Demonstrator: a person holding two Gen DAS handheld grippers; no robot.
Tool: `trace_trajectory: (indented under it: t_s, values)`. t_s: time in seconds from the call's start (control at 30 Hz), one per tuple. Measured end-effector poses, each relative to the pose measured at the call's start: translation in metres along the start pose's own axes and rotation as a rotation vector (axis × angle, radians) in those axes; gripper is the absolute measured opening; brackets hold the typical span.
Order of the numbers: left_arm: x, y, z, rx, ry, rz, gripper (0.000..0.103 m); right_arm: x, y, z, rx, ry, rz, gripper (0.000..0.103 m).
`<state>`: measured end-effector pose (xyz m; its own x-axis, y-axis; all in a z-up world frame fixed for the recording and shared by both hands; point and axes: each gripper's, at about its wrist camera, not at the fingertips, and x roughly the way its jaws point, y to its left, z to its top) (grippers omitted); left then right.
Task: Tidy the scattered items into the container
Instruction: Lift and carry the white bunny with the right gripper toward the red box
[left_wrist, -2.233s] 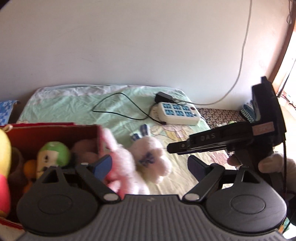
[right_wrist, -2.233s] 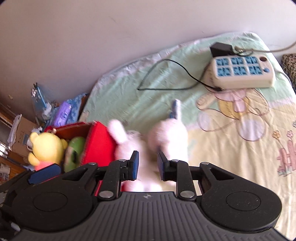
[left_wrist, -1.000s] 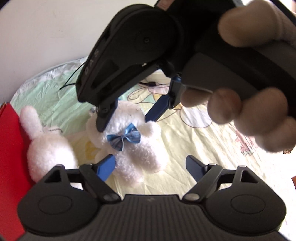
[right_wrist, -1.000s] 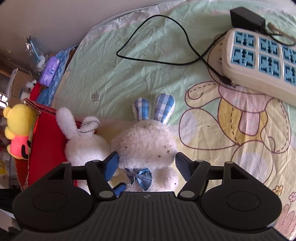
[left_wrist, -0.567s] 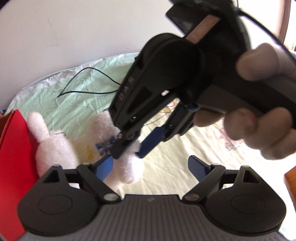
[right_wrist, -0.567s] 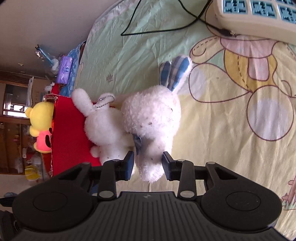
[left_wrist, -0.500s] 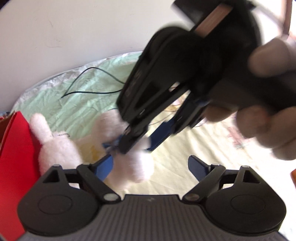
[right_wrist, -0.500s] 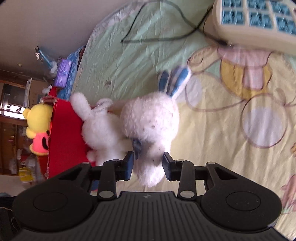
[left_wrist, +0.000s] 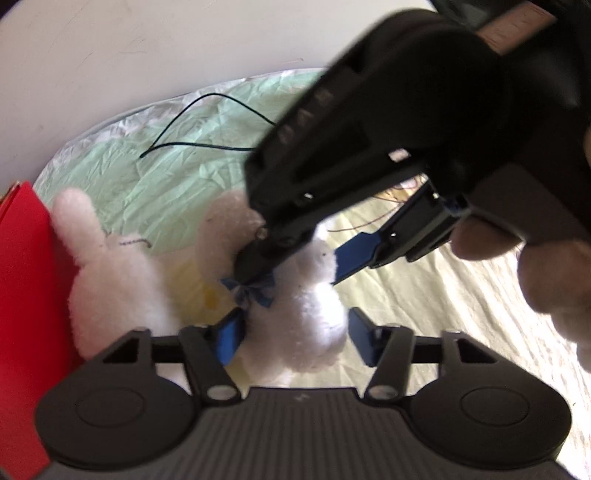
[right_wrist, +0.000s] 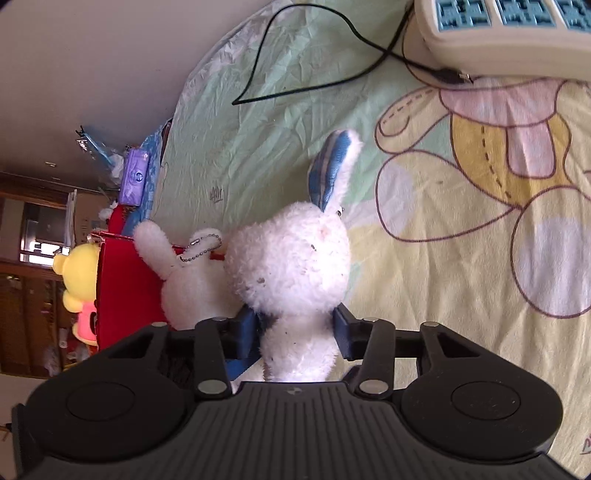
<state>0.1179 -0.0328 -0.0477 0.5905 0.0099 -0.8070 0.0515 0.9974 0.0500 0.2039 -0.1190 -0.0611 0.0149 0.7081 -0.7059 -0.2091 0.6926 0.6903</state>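
We've got the right hand-held gripper (right_wrist: 295, 334) clamped on the bow-tie bunny (right_wrist: 295, 266) mid-frame, ready for the red box (right_wrist: 125, 284) at left; left hand-held gripper (left_wrist: 293, 338) open around its body.

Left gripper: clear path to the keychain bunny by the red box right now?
Probably not directly. The left gripper already straddles the bow-tie bunny, which the right gripper also brackets. The keychain bunny sits wedged between that bunny and the red box, so it would need to back out first.
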Motion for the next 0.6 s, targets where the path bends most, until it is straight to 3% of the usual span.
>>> trace_trajectory:
  t_s: [0.13, 0.33, 0.6]
  values:
    - [-0.015, 0.006, 0.004, -0.026, -0.023, -0.05, 0.046, -0.018, 0.007, -0.005, -0.011, -0.038, -0.013, 0.039]
    - [-0.071, -0.007, 0.007, 0.019, -0.159, -0.082, 0.046, -0.069, 0.03, -0.024, -0.041, -0.157, -0.005, 0.039]
    - [-0.152, 0.03, 0.006, -0.041, -0.324, -0.072, 0.046, -0.096, 0.111, -0.048, -0.21, -0.279, 0.046, 0.039]
